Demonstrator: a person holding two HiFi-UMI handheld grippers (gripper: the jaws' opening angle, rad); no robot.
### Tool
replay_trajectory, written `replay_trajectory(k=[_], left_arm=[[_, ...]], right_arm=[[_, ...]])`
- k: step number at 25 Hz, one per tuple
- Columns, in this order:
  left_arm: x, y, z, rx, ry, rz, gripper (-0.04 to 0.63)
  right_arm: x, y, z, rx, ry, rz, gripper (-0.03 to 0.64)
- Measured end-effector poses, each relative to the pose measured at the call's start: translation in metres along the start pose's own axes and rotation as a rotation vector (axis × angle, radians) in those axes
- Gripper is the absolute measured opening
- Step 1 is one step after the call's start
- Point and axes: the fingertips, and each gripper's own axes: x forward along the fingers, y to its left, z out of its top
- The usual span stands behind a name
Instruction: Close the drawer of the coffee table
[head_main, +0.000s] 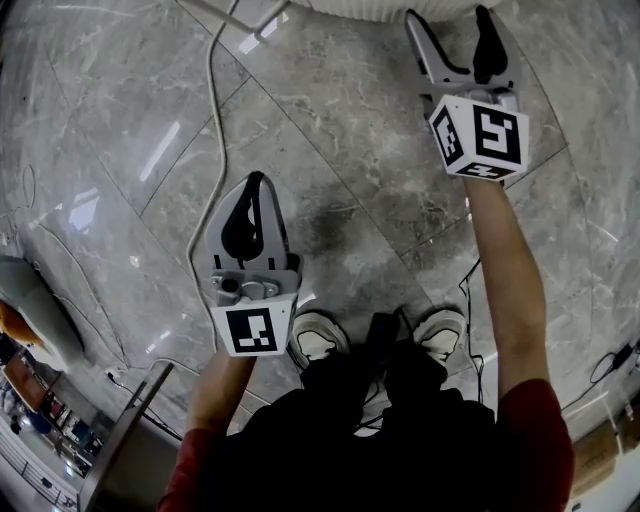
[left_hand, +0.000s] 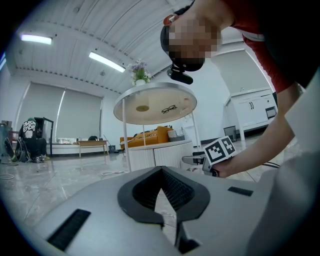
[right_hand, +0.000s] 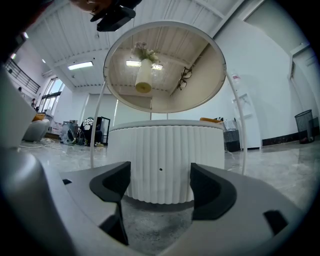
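Observation:
The coffee table is a white ribbed drum (right_hand: 160, 150) under a round clear top (right_hand: 200, 75) on thin white legs. Its ribbed side looks flush, with one small hole (right_hand: 160, 169) and no drawer front jutting out. My right gripper (right_hand: 160, 172) is open and empty, its jaws pointing at the drum a short way off. In the head view only the drum's edge (head_main: 350, 5) shows, just beyond the right gripper (head_main: 449, 20). My left gripper (head_main: 256, 182) hangs lower and nearer my body, shut on nothing. From the left gripper (left_hand: 161, 170) the table (left_hand: 155, 155) stands farther off.
A white cable (head_main: 212, 90) runs over the grey marble floor left of the left gripper. My shoes (head_main: 320, 335) stand below the grippers. A metal frame (head_main: 130, 430) sits at bottom left. A vase (right_hand: 143, 77) and glasses (right_hand: 184, 77) rest on the tabletop.

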Motion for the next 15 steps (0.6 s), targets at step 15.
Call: replay_trajectory(k=[15], left_arm=[[0.008, -0.007, 0.0, -0.013, -0.011, -0.002, 0.012]], right_arm=[[-0.12, 0.021, -0.008, -0.098, 0.049, 0.004, 0.351]])
